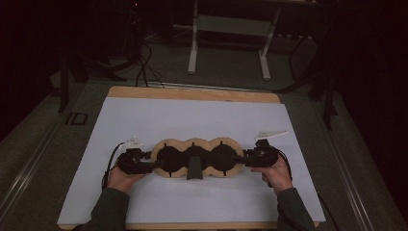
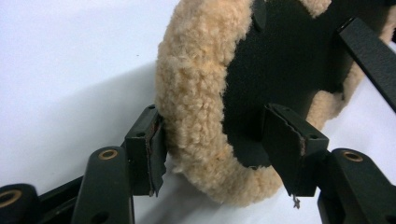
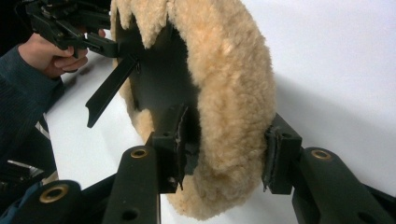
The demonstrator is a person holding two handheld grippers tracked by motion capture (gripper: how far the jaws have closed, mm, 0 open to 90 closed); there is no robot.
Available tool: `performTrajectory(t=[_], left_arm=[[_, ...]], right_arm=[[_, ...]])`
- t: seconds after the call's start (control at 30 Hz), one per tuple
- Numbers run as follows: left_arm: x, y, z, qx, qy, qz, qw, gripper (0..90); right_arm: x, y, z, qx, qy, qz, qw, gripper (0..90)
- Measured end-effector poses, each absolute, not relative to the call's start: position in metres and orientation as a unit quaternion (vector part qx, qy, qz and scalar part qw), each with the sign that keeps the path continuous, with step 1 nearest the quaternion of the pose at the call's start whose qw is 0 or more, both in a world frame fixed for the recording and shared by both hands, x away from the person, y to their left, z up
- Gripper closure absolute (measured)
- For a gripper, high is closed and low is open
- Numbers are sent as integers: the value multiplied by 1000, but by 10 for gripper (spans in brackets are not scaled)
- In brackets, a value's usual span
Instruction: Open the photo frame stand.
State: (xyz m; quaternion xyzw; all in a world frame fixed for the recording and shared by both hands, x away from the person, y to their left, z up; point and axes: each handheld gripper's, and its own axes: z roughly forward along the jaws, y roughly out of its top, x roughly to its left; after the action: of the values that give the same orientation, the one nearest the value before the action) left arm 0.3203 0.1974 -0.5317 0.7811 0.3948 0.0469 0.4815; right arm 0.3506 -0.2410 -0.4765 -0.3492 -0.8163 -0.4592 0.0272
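Note:
A tan fleece pad [image 1: 195, 143] of three joined round lobes, with black backing and a black strap-like handle [image 1: 194, 167] at its middle, stretches between both grippers over the white sheet. My left gripper [image 1: 153, 164] clamps the left lobe's rim; in the left gripper view [image 2: 217, 140] one pad presses the fleece [image 2: 196, 93] and the other the black backing. My right gripper [image 1: 238, 160] holds the right lobe the same way, with its jaws [image 3: 227, 142] either side of the fleece [image 3: 229, 84]. The left gripper [image 3: 70, 23] and its hand appear beyond.
A white sheet [image 1: 192, 115] covers most of the wooden table [image 1: 192, 94]. Beyond the far edge stand white table legs [image 1: 193, 48] and cables [image 1: 144, 72] on a dark floor. Both forearms enter from the near edge.

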Motion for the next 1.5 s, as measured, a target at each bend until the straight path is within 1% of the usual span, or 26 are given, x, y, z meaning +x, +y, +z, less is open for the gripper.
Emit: performTrajectory(t=[0.2,0.47,0.73,0.83,0.9,1.0,1.5], left_arm=[[320,201,-528,776,399,38,487,513],[318,201,-524,778,395,45,486,564],[316,195,-519,784,386,64,481,583],[314,188,-514,794,378,89,468,583],[315,185,-512,796,375,95,466,584],[316,184,-511,796,375,99,466,583],[323,177,-501,787,371,154,469,580]], right_arm=[[351,-242,-481,-351,-822,-448,25,559],[350,-242,-482,-356,-826,-438,15,536],[350,-245,-484,-364,-822,-438,12,520],[351,-247,-484,-366,-823,-435,5,504],[351,-248,-482,-367,-823,-434,0,498],[351,-250,-480,-366,-823,-434,-5,498],[362,-249,-478,-377,-814,-441,-20,471]])
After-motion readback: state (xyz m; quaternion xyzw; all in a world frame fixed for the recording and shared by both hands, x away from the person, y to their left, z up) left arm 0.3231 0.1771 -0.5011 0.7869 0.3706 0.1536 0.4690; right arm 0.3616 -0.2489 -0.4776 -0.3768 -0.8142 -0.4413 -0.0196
